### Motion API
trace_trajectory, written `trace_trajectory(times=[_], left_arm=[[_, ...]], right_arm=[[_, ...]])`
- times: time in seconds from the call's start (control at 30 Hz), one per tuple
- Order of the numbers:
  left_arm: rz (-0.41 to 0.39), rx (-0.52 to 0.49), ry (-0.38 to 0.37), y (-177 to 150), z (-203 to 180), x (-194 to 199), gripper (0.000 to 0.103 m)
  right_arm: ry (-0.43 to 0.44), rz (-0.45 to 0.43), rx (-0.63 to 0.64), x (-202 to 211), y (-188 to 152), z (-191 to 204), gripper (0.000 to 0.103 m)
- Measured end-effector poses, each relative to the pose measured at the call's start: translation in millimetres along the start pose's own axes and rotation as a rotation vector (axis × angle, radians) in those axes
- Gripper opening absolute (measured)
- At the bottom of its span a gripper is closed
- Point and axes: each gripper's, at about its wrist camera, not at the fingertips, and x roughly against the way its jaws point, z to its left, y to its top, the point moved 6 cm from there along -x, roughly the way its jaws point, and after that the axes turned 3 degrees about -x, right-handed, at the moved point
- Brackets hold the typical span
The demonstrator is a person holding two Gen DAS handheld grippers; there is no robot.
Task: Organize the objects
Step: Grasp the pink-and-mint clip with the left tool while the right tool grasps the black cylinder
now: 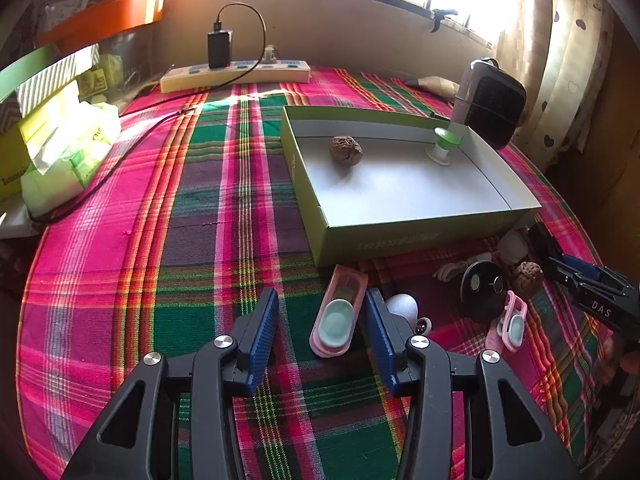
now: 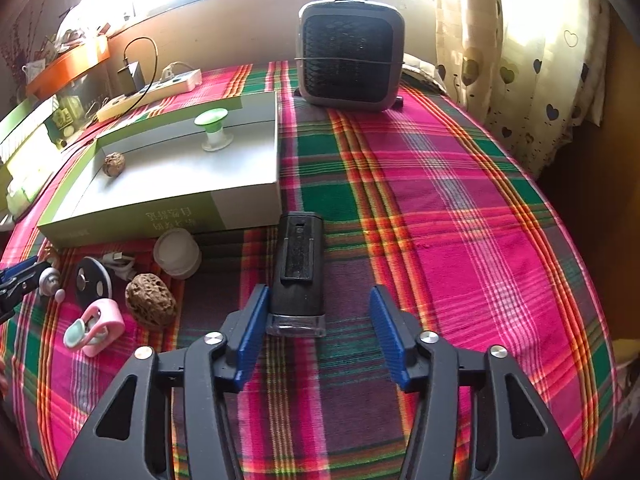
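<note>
My left gripper has its jaws apart over the plaid cloth, and the pink clip with the mint pad lies between them, close to the right-hand pad and well off the left one. To take it well, I judge I should shift a little rightward so the clip sits centred, then close across its narrow width, not its length. Just ahead stands the green box, open-topped, with one walnut and a green-and-white spool already inside; its near wall is the edge I must lift over. To my left the cloth is bare and gives room to swing.

My right gripper is likewise spread wide, holding nothing. A black flashlight lies lengthwise, its clear lens end touching my left pad, far from the right one. I would centre on it before closing. On its left crowd a second walnut, another pink clip and a white lidded jar; rightward the cloth lies open up to the heater.
</note>
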Motion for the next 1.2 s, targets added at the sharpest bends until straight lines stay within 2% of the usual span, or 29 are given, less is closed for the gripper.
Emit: trace_trajectory(times=[0.37,0.57,0.77,1.2], left_arm=[[-0.005,0.0,0.04,0.8,-2.5,-1.1,0.043],[-0.003,-0.006,0.065,1.2,-4.4,-2.2,0.041],[-0.008,-0.001,0.089,2.3,-1.9,-2.7,0.032],[-0.017,0.011,0.111,2.9,3.3,-3.1,0.017]], right_arm=[[0.022,0.001,0.031,-7.7,8.4,2.0,0.051],[0.039,-0.003,0.04,-7.4,9.8,3.8,0.037],[0.051,-0.004,0.047,-7.1,10.1,5.9,0.029],[0.049,-0.004,0.047,-7.1,10.3,5.5,0.029]])
